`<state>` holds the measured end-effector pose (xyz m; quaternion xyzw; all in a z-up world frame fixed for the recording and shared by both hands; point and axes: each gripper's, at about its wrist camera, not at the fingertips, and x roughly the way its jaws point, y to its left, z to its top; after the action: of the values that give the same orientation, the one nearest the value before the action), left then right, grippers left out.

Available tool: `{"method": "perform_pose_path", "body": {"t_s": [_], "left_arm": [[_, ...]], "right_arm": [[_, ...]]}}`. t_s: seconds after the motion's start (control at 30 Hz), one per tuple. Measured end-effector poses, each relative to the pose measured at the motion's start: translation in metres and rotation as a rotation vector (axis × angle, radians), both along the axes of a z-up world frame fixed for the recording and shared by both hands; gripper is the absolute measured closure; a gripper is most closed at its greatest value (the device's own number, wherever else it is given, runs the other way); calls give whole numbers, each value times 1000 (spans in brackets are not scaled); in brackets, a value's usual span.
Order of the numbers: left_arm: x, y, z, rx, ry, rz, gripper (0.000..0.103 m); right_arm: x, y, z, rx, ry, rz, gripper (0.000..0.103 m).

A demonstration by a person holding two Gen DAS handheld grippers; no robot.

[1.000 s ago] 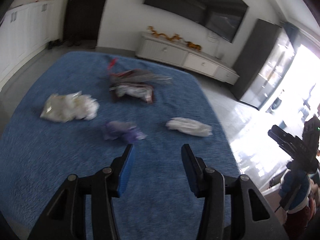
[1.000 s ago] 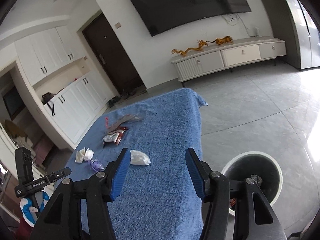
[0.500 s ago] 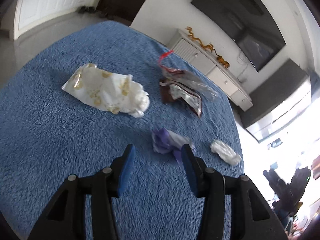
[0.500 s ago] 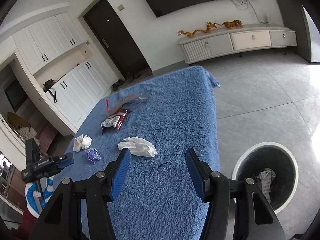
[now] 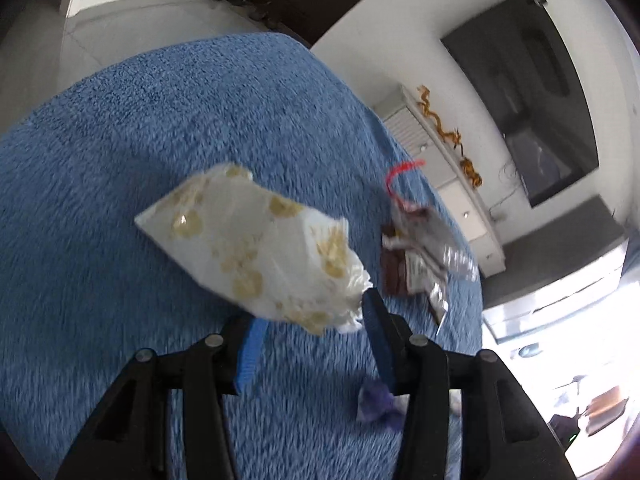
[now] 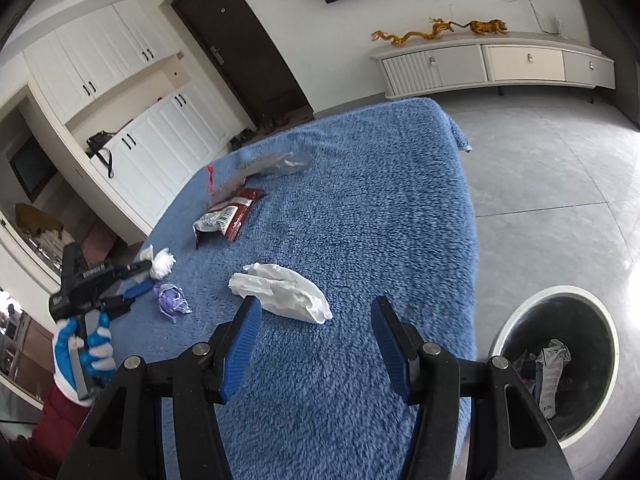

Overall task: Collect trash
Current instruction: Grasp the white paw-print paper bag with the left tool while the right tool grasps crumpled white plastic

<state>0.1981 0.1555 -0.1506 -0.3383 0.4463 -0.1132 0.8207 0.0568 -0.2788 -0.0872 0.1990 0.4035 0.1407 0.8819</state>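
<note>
Left gripper (image 5: 310, 320) is over the blue fluffy cover (image 5: 120, 160), jaws spread, pinching nothing. The white wrapper with yellow spots (image 5: 256, 248) sits right at the jaw tips, its near crumpled end in the gap between them; can't tell whether the pads touch it, no squeeze visible. A purple wad (image 5: 376, 402) lies just outside the right jaw, partly hidden behind it. Beyond the right jaw, farther out: a brown snack packet (image 5: 404, 272) with clear plastic over it and a red strip (image 5: 400, 172) at its far end.

Right gripper (image 6: 316, 330) also has its jaws spread and empty. A crumpled white tissue (image 6: 280, 292) lies just ahead of the jaw gap, nearer the left jaw, not touching either. Left of the left jaw: the purple wad (image 6: 172, 300), then the other gripper in a blue-and-white gloved hand (image 6: 82, 350). Farther ahead of the left jaw is the snack packet (image 6: 228, 218). Right of the right jaw, down on the grey floor (image 6: 560, 168), is the trash bin (image 6: 556, 364), with a few scraps inside.
</note>
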Motion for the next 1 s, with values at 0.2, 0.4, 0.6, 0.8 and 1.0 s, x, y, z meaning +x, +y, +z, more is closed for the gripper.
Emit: {"method": "perform_pose_path", "body": {"t_s": [0.2, 0.4, 0.6, 0.8, 1.0], "left_arm": [[24, 22, -7, -104, 20, 55, 59], [30, 41, -15, -215, 28, 87, 59], [17, 44, -19, -260, 11, 57, 57], [4, 54, -22, -303, -10, 57, 57], [-6, 55, -19, -325, -27, 55, 57]], "right_arm": [[16, 12, -3, -20, 9, 36, 48], [27, 19, -7, -35, 18, 58, 48], [36, 22, -14, -33, 39, 73, 48], [41, 26, -20, -27, 57, 80, 48], [41, 28, -20, -37, 59, 83, 48]]}}
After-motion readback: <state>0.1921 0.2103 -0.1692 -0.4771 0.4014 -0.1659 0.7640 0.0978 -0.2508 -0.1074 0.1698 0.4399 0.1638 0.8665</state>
